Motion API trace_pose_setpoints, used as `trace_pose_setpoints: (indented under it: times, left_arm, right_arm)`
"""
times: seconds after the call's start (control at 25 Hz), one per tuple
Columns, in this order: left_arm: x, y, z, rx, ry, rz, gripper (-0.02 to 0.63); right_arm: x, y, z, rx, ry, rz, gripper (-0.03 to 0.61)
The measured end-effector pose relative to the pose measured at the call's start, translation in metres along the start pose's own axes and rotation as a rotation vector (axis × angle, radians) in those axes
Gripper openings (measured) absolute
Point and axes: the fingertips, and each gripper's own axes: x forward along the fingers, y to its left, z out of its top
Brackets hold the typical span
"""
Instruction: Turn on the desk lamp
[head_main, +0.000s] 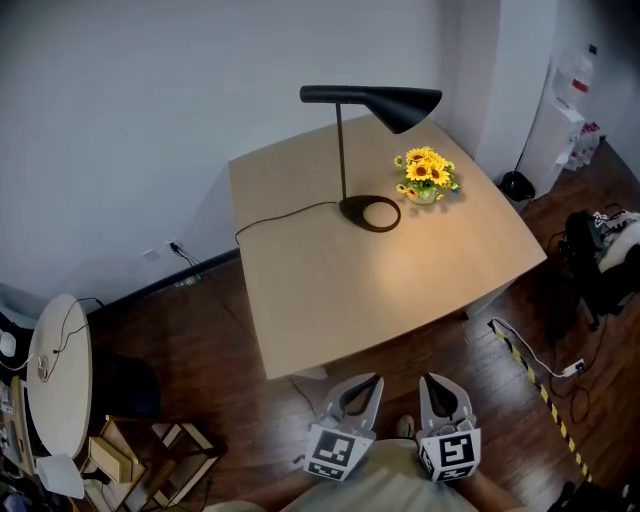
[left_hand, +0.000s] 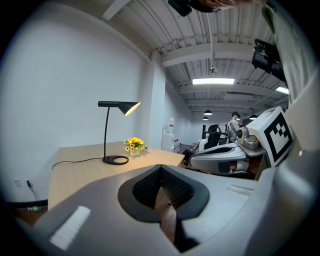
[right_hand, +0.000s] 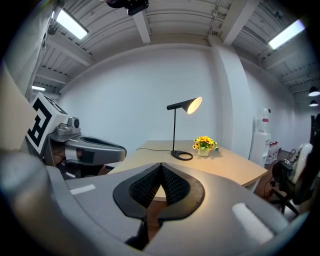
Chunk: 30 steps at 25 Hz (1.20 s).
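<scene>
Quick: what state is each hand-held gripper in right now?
Left hand-held gripper: closed, holding nothing.
Right hand-held gripper: closed, holding nothing.

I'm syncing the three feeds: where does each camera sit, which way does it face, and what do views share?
Head view: on the person's head, looking steeply down at the table, desk lamp and sunflowers; left gripper and right gripper show at the bottom.
Left gripper view: on the left gripper, looking level across the table at the lamp; own shut fingers in front, right gripper at right.
Right gripper view: on the right gripper, facing the lamp too; own shut fingers, left gripper at left.
Shared: all three show lamp and sunflowers.
</scene>
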Motion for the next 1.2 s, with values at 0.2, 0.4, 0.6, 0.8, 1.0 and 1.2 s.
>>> trace_pose_setpoints:
  times: [0.2, 0.4, 0.6, 0.8, 1.0, 1.2]
  left_arm:
    - [-0.005, 0.005, 0.000, 0.006, -0.009, -0.015, 0.000]
    - [-0.007, 0.007, 0.002, 0.009, -0.019, -0.013, 0.000]
    - [-0.011, 0.009, 0.007, 0.023, -0.034, -0.005, 0.000]
    - [-0.012, 0.008, 0.004, 0.005, -0.028, 0.004, 0.000]
    - [-0.013, 0.006, 0.003, 0.006, -0.026, 0.002, 0.000]
    - [-0.011, 0.004, 0.004, 0.012, -0.028, 0.001, 0.000]
  right_arm:
    - [0.002, 0.007, 0.001, -0.020, 0.001, -0.017, 0.000]
    - [0.003, 0.008, 0.003, -0.017, -0.008, -0.023, 0.000]
    - [0.002, 0.010, 0.005, -0.033, -0.019, -0.023, 0.000]
    - [0.001, 0.013, 0.006, -0.026, -0.014, -0.008, 0.000]
    - [-0.001, 0.013, 0.004, -0.022, -0.010, -0.006, 0.000]
    - [-0.002, 0.009, 0.002, -0.027, -0.009, -0.006, 0.000]
